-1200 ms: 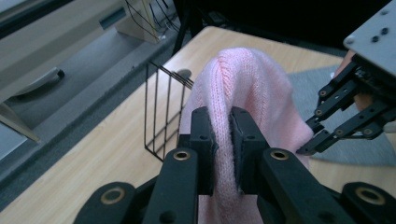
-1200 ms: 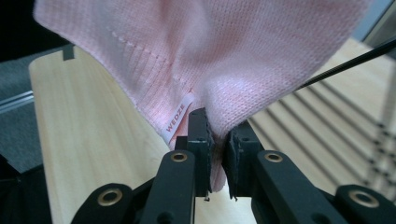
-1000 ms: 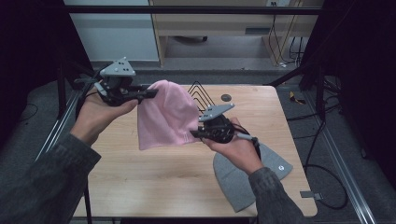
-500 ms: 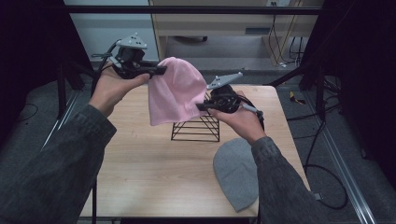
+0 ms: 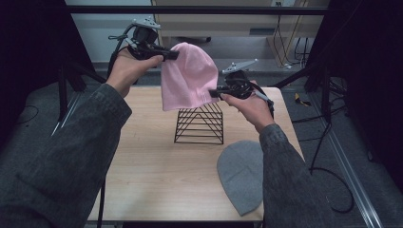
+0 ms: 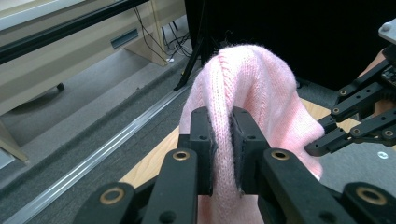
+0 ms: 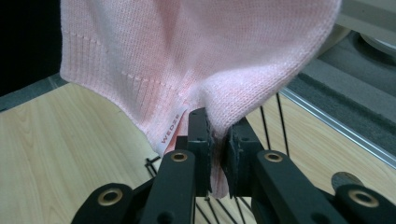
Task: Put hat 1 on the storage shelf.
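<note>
The left gripper (image 5: 172, 55) is up high beyond the table's far left corner, its jaws pressed on a fold of the pink hat (image 5: 187, 76) near the crown; the left gripper view shows the knit squeezed between the pads (image 6: 205, 154). The hat hangs in the air between the two hands, its long axis running down from crown to ribbed hem, tilted a little toward the person's right. Directly under its hem stands the black wire rack (image 5: 199, 124), near the middle of the table's far edge, its peak just below the cloth and seemingly apart from it. That is the relation the next move likely turns on: the hat sits above the rack, so lowering it should drape it over the peak. The right gripper (image 5: 214, 93) pinches the hem at the hat's lower right and is the nearer one to the rack. A small white tag (image 7: 169, 128) at the hem beside those jaws reads "WEDZE". A grey hat (image 5: 240, 175) lies flat at the table's near right corner.
</note>
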